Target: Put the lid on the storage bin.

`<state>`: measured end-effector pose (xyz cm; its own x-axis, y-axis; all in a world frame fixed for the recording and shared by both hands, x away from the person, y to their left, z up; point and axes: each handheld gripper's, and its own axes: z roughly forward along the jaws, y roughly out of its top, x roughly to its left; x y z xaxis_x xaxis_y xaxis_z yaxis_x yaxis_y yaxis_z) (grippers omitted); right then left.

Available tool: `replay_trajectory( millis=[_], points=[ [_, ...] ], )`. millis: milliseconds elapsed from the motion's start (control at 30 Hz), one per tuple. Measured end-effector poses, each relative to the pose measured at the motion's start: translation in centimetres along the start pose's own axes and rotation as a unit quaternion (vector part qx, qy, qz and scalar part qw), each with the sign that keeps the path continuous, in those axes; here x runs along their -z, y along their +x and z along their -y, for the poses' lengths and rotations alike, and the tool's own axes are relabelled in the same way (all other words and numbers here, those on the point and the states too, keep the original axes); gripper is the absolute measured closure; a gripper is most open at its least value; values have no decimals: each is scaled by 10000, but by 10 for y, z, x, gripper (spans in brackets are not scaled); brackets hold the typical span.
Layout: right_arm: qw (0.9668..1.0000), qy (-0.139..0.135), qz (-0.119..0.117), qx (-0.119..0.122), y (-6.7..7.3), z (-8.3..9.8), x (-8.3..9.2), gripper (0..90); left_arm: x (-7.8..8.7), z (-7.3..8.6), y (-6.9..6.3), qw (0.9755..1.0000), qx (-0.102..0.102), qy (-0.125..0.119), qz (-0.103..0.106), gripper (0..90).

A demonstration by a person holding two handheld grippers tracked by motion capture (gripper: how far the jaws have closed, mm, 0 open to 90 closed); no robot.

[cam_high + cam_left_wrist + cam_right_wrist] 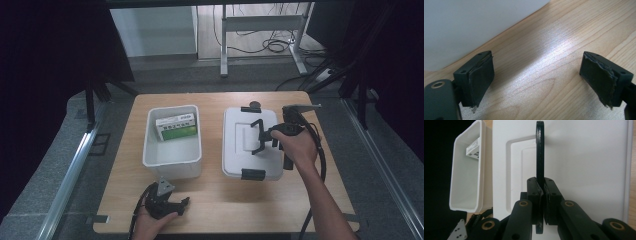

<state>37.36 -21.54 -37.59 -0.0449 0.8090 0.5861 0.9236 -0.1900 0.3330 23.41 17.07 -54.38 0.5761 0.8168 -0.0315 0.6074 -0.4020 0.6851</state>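
A white open bin (172, 162) stands left of centre on the wooden table with a green-and-white box (176, 126) inside at its far end. To its right lies a white lid (240, 150) with a black handle (258, 136) standing up. My right gripper (263, 135) is shut on that handle (539, 152), the jaws pinching it from both sides (542, 187) over the lid (586, 170). My left gripper (182, 202) rests low near the front edge, open (537, 67), with bare wood between its pads and the bin wall (474, 22) just beyond.
Black clips sit at the lid's near end (253, 174) and far end (250, 109). The bin (466, 182) with the box (472, 148) lies beside the lid. Bare wood (220, 205) runs along the front. A desk frame and cables stand on the floor behind.
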Motion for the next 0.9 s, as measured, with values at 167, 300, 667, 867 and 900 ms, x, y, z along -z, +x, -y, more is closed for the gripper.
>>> replay_trajectory(
  millis=[167,300,667,867,900],
  points=[
    [10000,24,-75,14,5,0,-1,848,0,0,0,10000,-1,1,1,123],
    [9999,22,-122,53,10,-1,-1,848,0,0,0,10000,-1,7,6,122],
    [9996,80,-204,194,31,-2,-5,848,0,0,0,10000,-1,9,5,122],
    [9993,135,-245,260,42,-3,-8,848,0,0,0,10000,-5,18,4,122],
    [9992,137,-240,287,44,-3,-9,848,0,0,0,10000,-4,18,4,122]
  ],
)
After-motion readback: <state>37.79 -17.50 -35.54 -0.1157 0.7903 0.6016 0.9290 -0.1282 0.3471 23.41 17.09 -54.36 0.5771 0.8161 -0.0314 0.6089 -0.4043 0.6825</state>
